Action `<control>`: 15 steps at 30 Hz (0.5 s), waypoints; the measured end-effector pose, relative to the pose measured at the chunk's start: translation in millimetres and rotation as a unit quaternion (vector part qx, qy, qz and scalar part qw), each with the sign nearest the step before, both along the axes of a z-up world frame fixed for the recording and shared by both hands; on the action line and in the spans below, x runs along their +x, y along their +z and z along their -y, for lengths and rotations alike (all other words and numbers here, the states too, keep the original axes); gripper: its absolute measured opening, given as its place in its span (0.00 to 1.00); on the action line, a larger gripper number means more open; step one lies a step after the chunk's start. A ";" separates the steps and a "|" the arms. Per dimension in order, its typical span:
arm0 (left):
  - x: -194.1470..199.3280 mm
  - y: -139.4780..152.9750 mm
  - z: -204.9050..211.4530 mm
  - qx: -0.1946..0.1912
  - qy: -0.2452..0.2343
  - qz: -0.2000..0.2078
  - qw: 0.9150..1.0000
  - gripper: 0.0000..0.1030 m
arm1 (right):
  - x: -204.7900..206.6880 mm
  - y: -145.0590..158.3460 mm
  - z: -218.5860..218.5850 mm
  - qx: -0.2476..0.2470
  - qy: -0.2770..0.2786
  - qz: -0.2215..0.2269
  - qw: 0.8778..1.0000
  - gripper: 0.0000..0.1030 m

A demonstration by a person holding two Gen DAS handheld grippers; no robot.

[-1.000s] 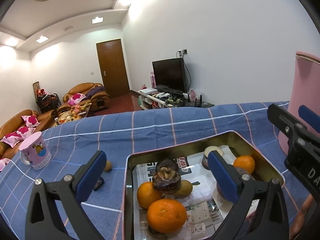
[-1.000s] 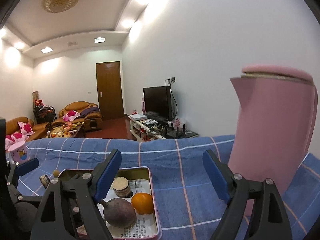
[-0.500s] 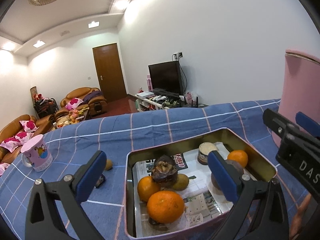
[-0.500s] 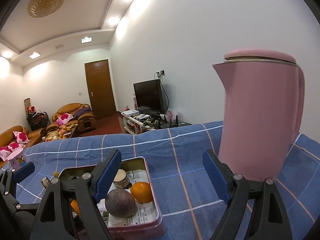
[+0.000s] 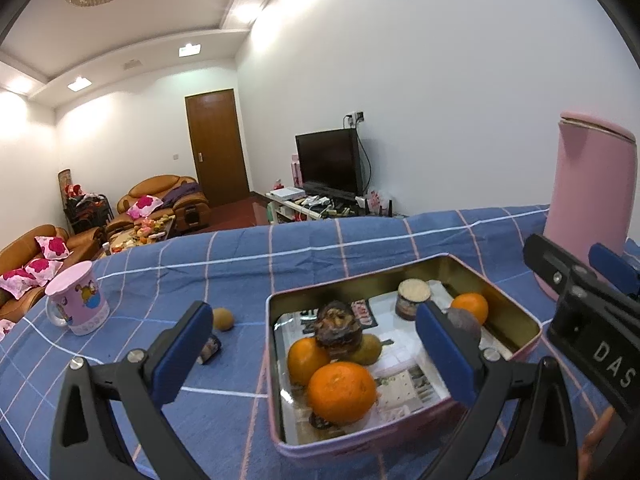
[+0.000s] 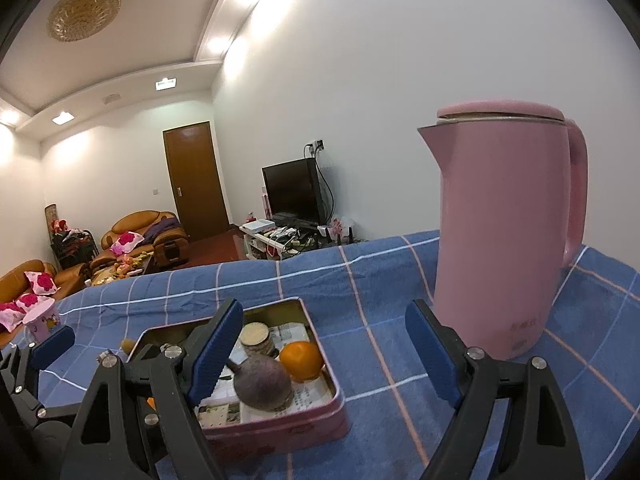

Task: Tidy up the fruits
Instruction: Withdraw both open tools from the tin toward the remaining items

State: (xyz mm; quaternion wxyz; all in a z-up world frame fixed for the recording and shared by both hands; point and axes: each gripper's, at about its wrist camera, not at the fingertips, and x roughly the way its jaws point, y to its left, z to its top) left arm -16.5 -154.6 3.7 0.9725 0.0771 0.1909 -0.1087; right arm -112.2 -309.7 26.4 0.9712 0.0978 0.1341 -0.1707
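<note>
Left claw [image 5: 312, 356]: jaws apart, nothing between the pads, hanging over the near left rim of the tin [image 5: 516, 340].
Right claw [image 6: 324, 356]: jaws apart, empty, over bare blue checked cloth [image 6: 360, 280] between tin and pink kettle [image 6: 504, 232].

Change since a second ago: both views have slid sideways; the kettle has gone from the right edge to about 2 o'clock in the right view, and the tin sits a little further off in the left view. Neither claw has opened or closed. Reading: the hands look to be drawing back or lining up, with no fruit picked at present.

Tin contents, left view: large orange [image 5: 342, 392] at 6 o'clock, second orange [image 5: 306, 360] at 8 o'clock, greenish-brown fruit [image 5: 368, 350] at centre, dark wrinkled lump [image 5: 336, 324] on top of them, small orange [image 5: 470, 308] at 2 o'clock, purple round fruit [image 6: 262, 384] beside it, small jar [image 5: 414, 300] at 1 o'clock.

Outside the tin: one small brown fruit [image 5: 222, 319] on the cloth at 9 o'clock of it, likely yet to be gathered; pink mug [image 5: 78, 304] further left.

Hard to make out: dark small object [image 5: 210, 348] behind the left pad; something under the large orange; the purple fruit is half covered in the left view.
</note>
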 end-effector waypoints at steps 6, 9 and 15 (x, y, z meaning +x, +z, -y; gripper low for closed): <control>-0.4 -1.9 -17.8 0.004 0.002 -0.011 1.000 1.00 | 1.0 -1.3 -13.1 0.008 0.014 -0.003 1.000 0.82; 1.0 -2.8 -28.0 0.011 0.008 -0.010 1.000 1.00 | 3.0 -1.4 -27.2 -0.001 0.022 -0.004 1.000 0.82; 5.7 -3.6 -52.7 0.017 0.019 -0.007 1.000 1.00 | 11.8 -1.9 -51.2 -0.001 0.029 -0.006 1.000 0.82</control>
